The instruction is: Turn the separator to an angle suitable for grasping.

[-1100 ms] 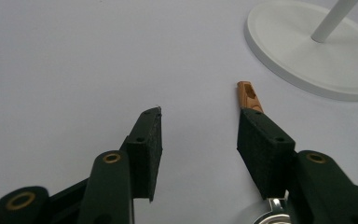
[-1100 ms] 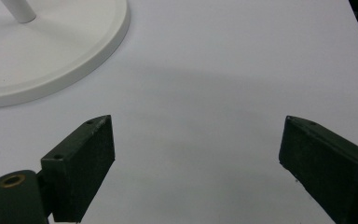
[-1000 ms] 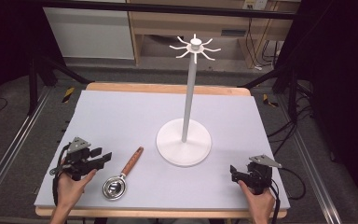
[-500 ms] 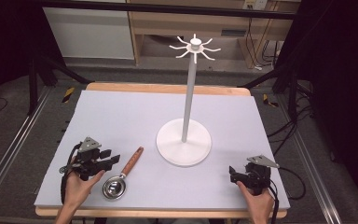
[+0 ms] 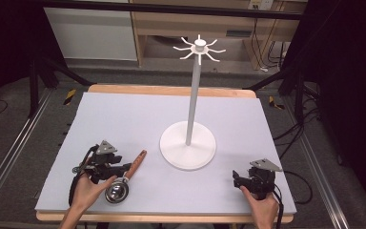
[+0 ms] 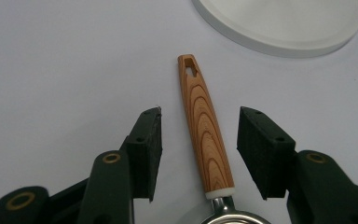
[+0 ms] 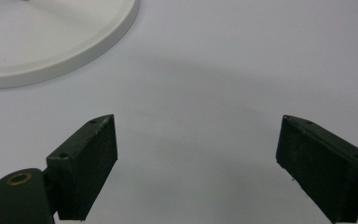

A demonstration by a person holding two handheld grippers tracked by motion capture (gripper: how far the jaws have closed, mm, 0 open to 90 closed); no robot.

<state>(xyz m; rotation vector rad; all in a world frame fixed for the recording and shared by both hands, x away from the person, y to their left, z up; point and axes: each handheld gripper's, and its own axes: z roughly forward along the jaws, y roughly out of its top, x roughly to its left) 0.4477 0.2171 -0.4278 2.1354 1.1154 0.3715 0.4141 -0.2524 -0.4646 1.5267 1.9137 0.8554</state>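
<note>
Wooden ladle handle [image 6: 205, 126] between my left gripper [image 6: 199, 154] pads, untouched, jaws just widening; right gripper [image 7: 196, 163] level, wide, empty.

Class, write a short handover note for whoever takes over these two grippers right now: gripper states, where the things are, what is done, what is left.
Left gripper: open, its jaws have just been opening; the ladle's wooden handle lies between them, untouched.
Right gripper: open, nothing between its jaws, over bare mat near the table's front right.
Ladle: flat on the mat, left of the white hook stand.
Done: left gripper lined up on the handle.
Left: close on the handle, lift; probably hang it on the stand.
</note>
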